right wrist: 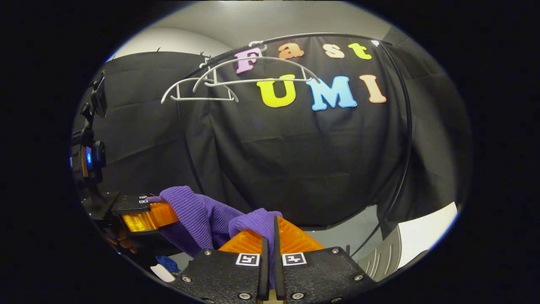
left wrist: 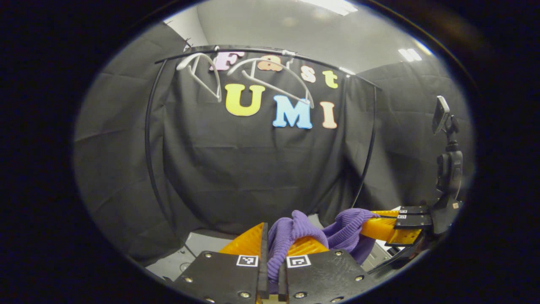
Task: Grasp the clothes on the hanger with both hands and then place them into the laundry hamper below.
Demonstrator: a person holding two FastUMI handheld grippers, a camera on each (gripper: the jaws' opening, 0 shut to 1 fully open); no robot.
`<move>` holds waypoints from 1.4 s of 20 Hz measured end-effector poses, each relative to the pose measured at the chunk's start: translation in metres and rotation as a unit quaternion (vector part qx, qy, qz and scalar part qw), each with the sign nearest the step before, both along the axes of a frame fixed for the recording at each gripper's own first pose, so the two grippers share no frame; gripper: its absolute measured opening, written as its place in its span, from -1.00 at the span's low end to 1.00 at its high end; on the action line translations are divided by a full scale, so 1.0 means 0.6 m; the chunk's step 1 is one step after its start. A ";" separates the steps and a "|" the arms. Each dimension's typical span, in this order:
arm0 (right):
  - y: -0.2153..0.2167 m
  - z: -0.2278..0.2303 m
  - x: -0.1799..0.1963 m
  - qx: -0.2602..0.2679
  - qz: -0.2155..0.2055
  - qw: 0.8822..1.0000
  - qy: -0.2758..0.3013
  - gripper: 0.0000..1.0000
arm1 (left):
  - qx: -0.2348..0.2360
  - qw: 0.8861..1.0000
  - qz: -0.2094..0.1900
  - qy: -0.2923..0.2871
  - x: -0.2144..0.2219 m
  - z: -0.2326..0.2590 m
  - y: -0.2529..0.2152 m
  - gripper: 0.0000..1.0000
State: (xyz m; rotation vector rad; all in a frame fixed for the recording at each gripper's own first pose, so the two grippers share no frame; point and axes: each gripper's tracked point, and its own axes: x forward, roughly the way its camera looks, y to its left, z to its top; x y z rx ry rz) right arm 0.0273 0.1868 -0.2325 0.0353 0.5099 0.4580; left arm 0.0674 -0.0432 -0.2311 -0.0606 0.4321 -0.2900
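Knitwear, a purple ribbed garment, stretches sideways between the left gripper and the right gripper, each clamped tight on one end, well below the bare white hangers, so lowering looks next.

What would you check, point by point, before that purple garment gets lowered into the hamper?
1. Left gripper clamped on the purple garment: ok, cloth bunches between its closed fingers.
2. Right gripper clamped on the garment: ok, cloth sits pinched at its fingertips.
3. Garment off the hangers: ok, both white hangers hang bare on the rail.
4. Cloth spanning the two grippers without snagging: ok, it drapes freely between them.
5. Hamper directly underneath: cannot tell; a pale ribbed object shows at lower right, but its position under the cloth is unclear.
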 end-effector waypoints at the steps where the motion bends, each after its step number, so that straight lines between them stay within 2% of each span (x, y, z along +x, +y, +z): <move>1: -0.003 -0.019 -0.007 -0.007 0.000 1.000 0.009 -0.89 | 0.005 1.000 0.003 0.011 -0.008 -0.022 -0.002 -0.81; 3: -0.013 -0.052 -0.015 -0.021 -0.001 0.999 0.026 -0.87 | 0.019 0.999 0.007 0.039 -0.013 -0.067 0.001 -0.81; 4: -0.017 -0.065 -0.017 -0.028 -0.001 0.999 0.034 -0.87 | 0.027 0.998 0.011 0.052 -0.014 -0.089 0.001 -0.72; 5: -0.022 -0.081 -0.020 -0.038 0.002 0.998 0.044 -0.86 | 0.035 0.997 0.015 0.063 -0.021 -0.110 0.004 -0.89; 6: -0.026 -0.098 -0.023 -0.050 0.006 0.997 0.056 -0.83 | 0.041 0.996 0.019 0.075 -0.026 -0.129 0.003 -0.89; 7: -0.030 -0.116 -0.031 -0.060 0.009 0.996 0.065 -0.81 | 0.046 0.995 0.020 0.087 -0.040 -0.139 0.003 -0.72; 8: -0.036 -0.130 -0.037 -0.070 0.009 0.995 0.074 -0.77 | 0.052 0.994 0.022 0.097 -0.047 -0.150 0.005 -0.70; 9: -0.042 -0.144 -0.050 -0.077 0.011 0.993 0.084 -0.72 | 0.059 0.992 0.022 0.107 -0.052 -0.161 0.010 -0.79; 12: -0.056 -0.183 -0.088 -0.103 0.018 0.988 0.114 -0.53 | 0.075 0.987 0.016 0.143 -0.079 -0.198 0.009 -0.70; 13: -0.060 -0.191 -0.100 -0.106 0.023 0.986 0.124 -0.46 | 0.084 0.985 0.014 0.153 -0.098 -0.212 0.016 -0.82; 14: -0.059 -0.191 -0.105 -0.100 0.025 0.986 0.128 -0.41 | 0.096 0.982 0.015 0.161 -0.115 -0.229 0.026 -0.67; 15: -0.056 -0.194 -0.110 -0.094 0.026 0.986 0.132 -0.35 | 0.103 0.980 0.013 0.172 -0.137 -0.242 0.031 -0.66; 16: -0.056 -0.197 -0.114 -0.094 0.028 0.986 0.135 -0.17 | 0.107 0.978 0.012 0.177 -0.152 -0.252 0.034 -0.51; 17: -0.057 -0.201 -0.118 -0.096 0.027 0.986 0.137 -0.02 | 0.113 0.977 0.011 0.181 -0.163 -0.255 0.035 -0.13; 18: -0.060 -0.200 -0.120 -0.097 0.025 0.986 0.136 0.36 | 0.113 0.979 0.011 0.169 -0.167 -0.250 0.034 0.25; 20: -0.066 -0.196 -0.123 -0.095 0.019 0.986 0.136 0.80 | 0.119 0.981 0.008 0.153 -0.168 -0.227 0.038 1.00; 21: -0.068 -0.194 -0.127 -0.093 0.014 0.986 0.134 0.89 | 0.120 0.982 0.009 0.147 -0.172 -0.222 0.041 0.96; 25: -0.075 -0.162 -0.118 -0.086 -0.007 0.990 0.108 0.89 | 0.108 0.986 0.025 0.123 -0.157 -0.178 0.062 1.00; 28: -0.081 -0.109 -0.109 -0.076 -0.024 0.994 0.076 0.89 | 0.102 0.991 0.033 0.083 -0.141 -0.110 0.069 0.97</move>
